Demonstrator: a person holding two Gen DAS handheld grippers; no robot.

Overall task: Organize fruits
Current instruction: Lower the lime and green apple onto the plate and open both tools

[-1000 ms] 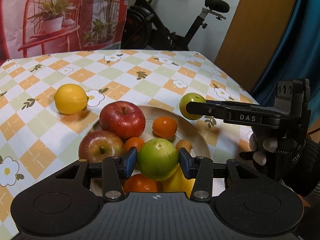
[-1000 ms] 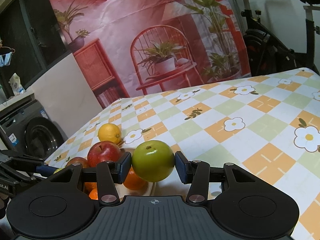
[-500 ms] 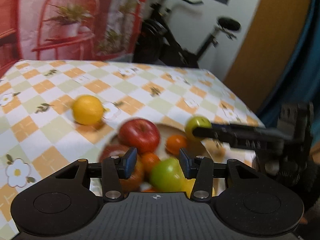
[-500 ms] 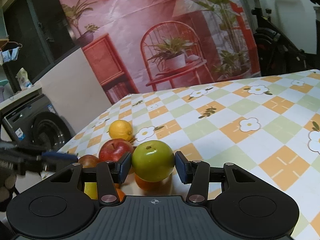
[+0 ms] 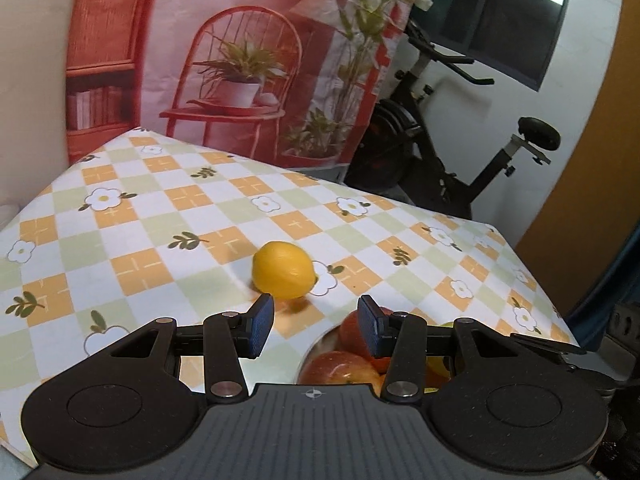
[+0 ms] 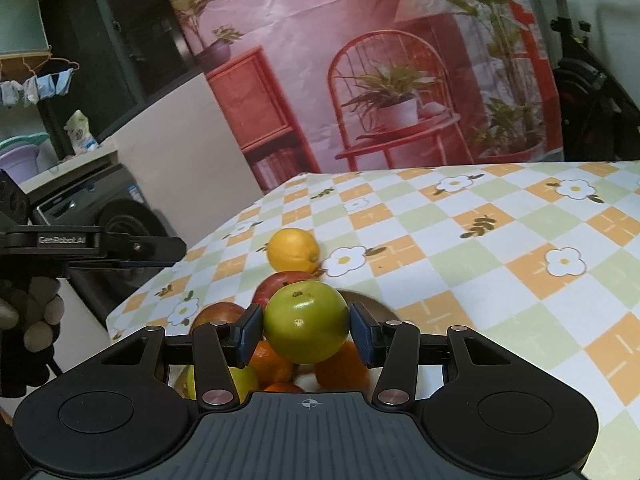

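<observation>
My left gripper (image 5: 315, 326) is open with nothing between its blue pads; it hovers over the plate's near-left rim (image 5: 316, 345). Just beyond its tips a yellow lemon (image 5: 283, 275) lies on the checked tablecloth. Red apples (image 5: 347, 362) show under the right finger. My right gripper (image 6: 306, 330) is shut on a green apple (image 6: 306, 322), held above the fruit pile. Below it lie a red apple (image 6: 282, 282), a second apple (image 6: 218, 314) and oranges (image 6: 344, 368). The lemon (image 6: 293, 250) sits behind the pile. The left gripper (image 6: 176, 250) reaches in from the left of that view.
The flowered tablecloth (image 5: 168, 240) stretches open to the left and far side of the lemon. An exercise bike (image 5: 440, 152) and a printed backdrop (image 5: 248, 60) stand behind the table. A gloved hand (image 6: 32, 312) holds the left gripper. A washing machine (image 6: 100, 216) stands beyond the table's left edge.
My left gripper rose off the green apple lying on the plate and swung left toward the lemon. The right gripper kept its green apple and lifted a little over the pile.
</observation>
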